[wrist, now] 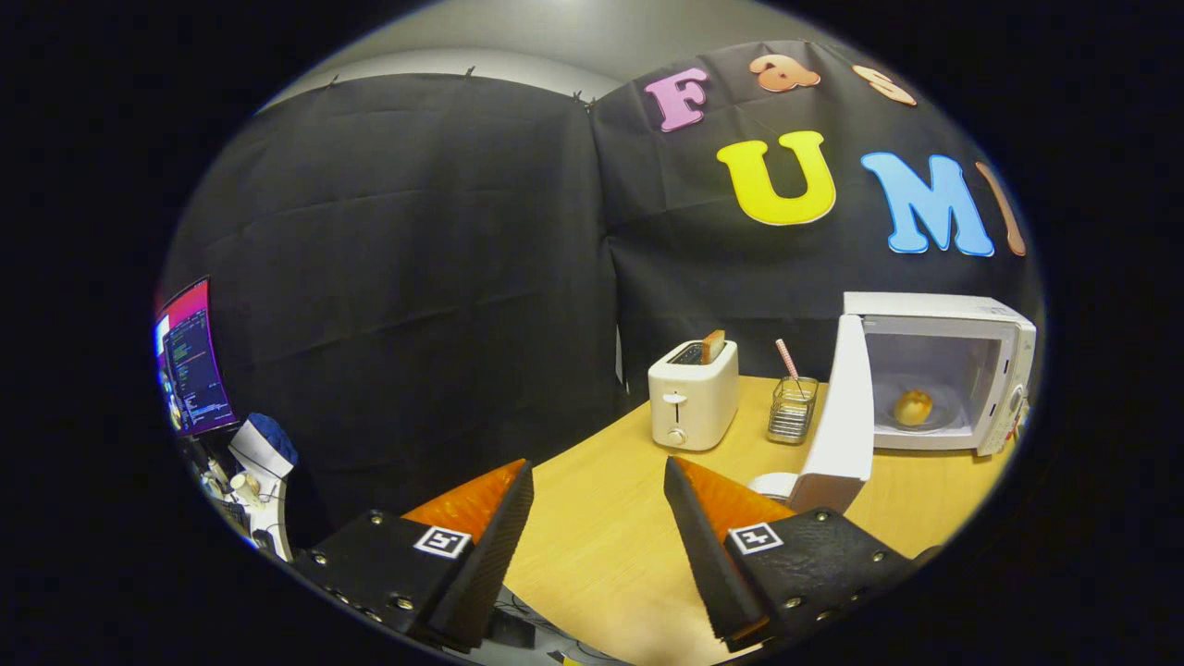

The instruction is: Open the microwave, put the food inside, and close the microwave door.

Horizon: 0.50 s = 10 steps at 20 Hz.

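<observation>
Tongs [598, 518] held apart, empty, over the near desk [601, 546]. Far right: microwave [962, 370], door [846, 416] swung open, food [913, 407] already inside. Best reached round the door's left face, then pushed shut squarely, clear of the rack [793, 410].

We saw a cream toaster [693, 394] standing on the pale wooden table [610, 536], with a slice of toast [712, 346] poking up from one of its slots. Just beside it stood a small wire holder [793, 408] with a pink-striped straw [787, 359] leaning out of it. A white dish [773, 485] lay nearer on the tabletop, partly hidden. Well apart, off the table's far side, a monitor [191, 361] glowed above a cluttered desk where a white object with a blue top [265, 446] sat.
</observation>
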{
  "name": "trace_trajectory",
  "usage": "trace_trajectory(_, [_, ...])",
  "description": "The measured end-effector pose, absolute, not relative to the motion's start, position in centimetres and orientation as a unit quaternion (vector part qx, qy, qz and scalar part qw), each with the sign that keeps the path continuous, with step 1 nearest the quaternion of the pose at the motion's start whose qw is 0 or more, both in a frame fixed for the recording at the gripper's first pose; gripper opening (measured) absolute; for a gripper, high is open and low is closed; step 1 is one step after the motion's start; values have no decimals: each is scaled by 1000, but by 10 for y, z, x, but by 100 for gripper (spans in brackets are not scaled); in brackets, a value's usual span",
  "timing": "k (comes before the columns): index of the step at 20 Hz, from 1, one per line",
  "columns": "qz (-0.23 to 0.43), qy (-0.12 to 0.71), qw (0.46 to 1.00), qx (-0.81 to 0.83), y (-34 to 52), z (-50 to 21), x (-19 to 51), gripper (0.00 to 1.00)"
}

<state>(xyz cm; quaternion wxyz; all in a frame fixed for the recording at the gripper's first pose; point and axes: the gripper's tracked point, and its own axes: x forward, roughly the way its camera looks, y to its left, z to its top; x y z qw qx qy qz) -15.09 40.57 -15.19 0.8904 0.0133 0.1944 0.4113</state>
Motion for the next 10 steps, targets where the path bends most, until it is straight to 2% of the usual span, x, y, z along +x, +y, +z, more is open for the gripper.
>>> trace_trajectory(2, [407, 197, 892, -8, 404, -164, -148, 70])
trace_trajectory(3, [407, 203, 891, -12, 404, -170, -147, 51])
trace_trajectory(4, [403, 210, 891, -16, 404, -177, -146, 45])
trace_trajectory(7, [390, 230, 891, -18, 395, -192, -140, 16])
trace_trajectory(10, [361, 250, 897, -51, 380, -210, -129, 17])
